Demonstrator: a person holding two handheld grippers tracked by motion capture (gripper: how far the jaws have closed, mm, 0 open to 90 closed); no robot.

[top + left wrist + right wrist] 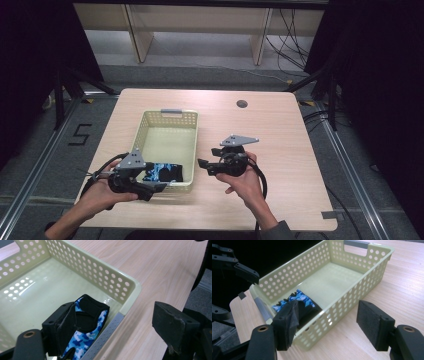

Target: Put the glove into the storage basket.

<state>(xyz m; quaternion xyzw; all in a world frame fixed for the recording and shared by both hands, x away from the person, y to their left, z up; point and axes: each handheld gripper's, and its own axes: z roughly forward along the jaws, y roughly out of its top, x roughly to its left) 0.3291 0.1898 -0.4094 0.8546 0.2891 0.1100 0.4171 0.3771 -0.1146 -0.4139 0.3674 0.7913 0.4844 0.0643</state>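
A pale yellow perforated basket (pixel 143 126) sits left of centre on the wooden table (pixel 285 135). A blue camouflage glove with black trim (pixel 162 172) lies in its near end. My left gripper (pixel 155 182) is at the basket's near left corner, open, its jaws straddling that corner with nothing held. In the left gripper view the glove (pixel 87 337) lies just behind the left jaw of that gripper (pixel 117 327), inside the basket (pixel 100 270). My right gripper (pixel 207 157) hovers right of the basket, open and empty. In the right gripper view, that gripper (pixel 330 323) faces the basket wall (pixel 352 297) and the glove (pixel 299 300).
A round cable hole (pixel 242 104) sits at the table's far side. The basket has grey handles (pixel 171 112) at both ends. The other gripper (pixel 237 265) shows at the upper left of the right gripper view. Dark curtains and metal floor rails surround the table.
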